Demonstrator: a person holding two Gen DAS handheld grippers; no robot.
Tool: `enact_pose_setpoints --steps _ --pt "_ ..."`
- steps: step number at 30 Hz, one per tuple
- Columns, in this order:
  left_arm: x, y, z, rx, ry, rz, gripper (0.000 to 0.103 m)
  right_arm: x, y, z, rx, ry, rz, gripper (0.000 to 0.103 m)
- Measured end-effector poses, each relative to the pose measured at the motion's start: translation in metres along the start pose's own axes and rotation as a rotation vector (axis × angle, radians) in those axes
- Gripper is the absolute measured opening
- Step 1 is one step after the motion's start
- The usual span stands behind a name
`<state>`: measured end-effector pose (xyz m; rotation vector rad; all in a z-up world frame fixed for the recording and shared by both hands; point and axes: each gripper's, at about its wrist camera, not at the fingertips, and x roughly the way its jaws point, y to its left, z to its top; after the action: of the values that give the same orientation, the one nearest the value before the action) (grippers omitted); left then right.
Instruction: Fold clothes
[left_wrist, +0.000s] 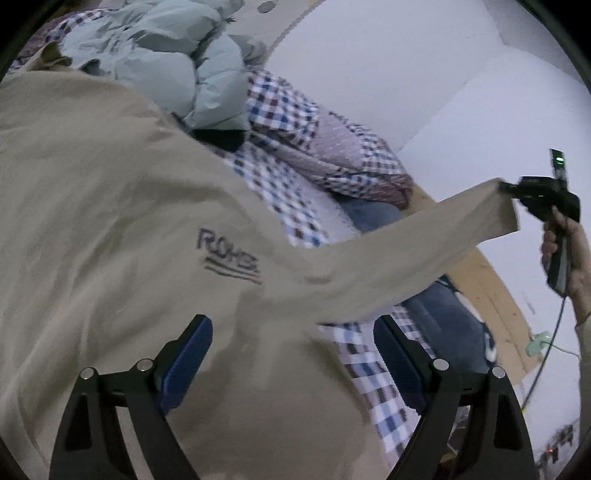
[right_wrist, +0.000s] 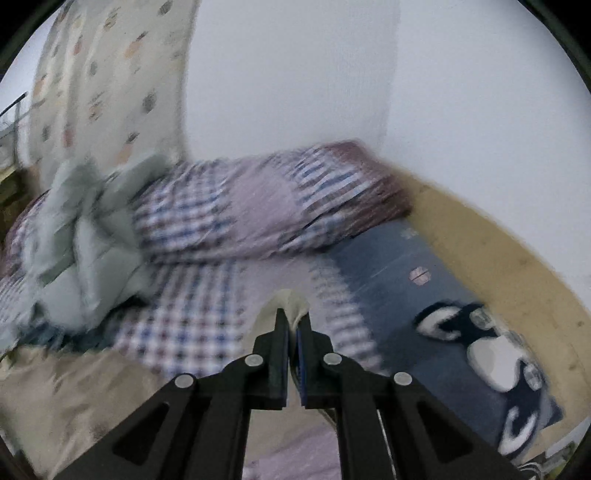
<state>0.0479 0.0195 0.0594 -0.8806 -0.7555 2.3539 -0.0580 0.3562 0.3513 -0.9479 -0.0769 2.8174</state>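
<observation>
A beige long-sleeved shirt (left_wrist: 110, 221) with a dark chest logo lies spread over the bed in the left wrist view. Its sleeve (left_wrist: 424, 251) is stretched out to the right and lifted. My right gripper (left_wrist: 517, 194) holds the cuff there, a hand around its handle. In the right wrist view my right gripper (right_wrist: 293, 321) is shut on that beige cuff (right_wrist: 286, 302), which sticks out between the fingertips. My left gripper (left_wrist: 291, 332) hovers open just above the shirt's body, its blue pads wide apart with nothing between them.
A pale green puffer jacket (left_wrist: 166, 62) lies bunched at the bed's head on a checked quilt (left_wrist: 295, 177). A blue panda-print sheet (right_wrist: 461, 332) covers the mattress beside a wooden bed frame (left_wrist: 491, 295). White walls stand behind. A cable (left_wrist: 546, 350) hangs at right.
</observation>
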Motion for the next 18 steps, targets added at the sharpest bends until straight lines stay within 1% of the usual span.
enact_pose_setpoints --steps 2,6,11,15,18 --pt "-0.006 -0.006 0.002 0.02 -0.015 -0.046 0.092 0.01 0.027 -0.019 0.004 0.082 0.084 0.002" --pt "-0.018 -0.021 0.006 0.08 -0.038 -0.106 0.092 0.009 0.083 -0.05 -0.064 0.151 0.175 0.002" --pt "-0.032 -0.029 0.009 0.133 -0.054 -0.144 0.092 -0.003 0.157 -0.076 -0.155 0.194 0.275 0.002" --pt "-0.052 -0.036 0.012 0.185 -0.086 -0.192 0.092 -0.009 0.209 -0.097 -0.225 0.221 0.326 0.002" --pt "-0.067 -0.043 0.012 0.246 -0.135 -0.166 0.092 -0.01 0.237 -0.11 -0.269 0.24 0.343 0.002"
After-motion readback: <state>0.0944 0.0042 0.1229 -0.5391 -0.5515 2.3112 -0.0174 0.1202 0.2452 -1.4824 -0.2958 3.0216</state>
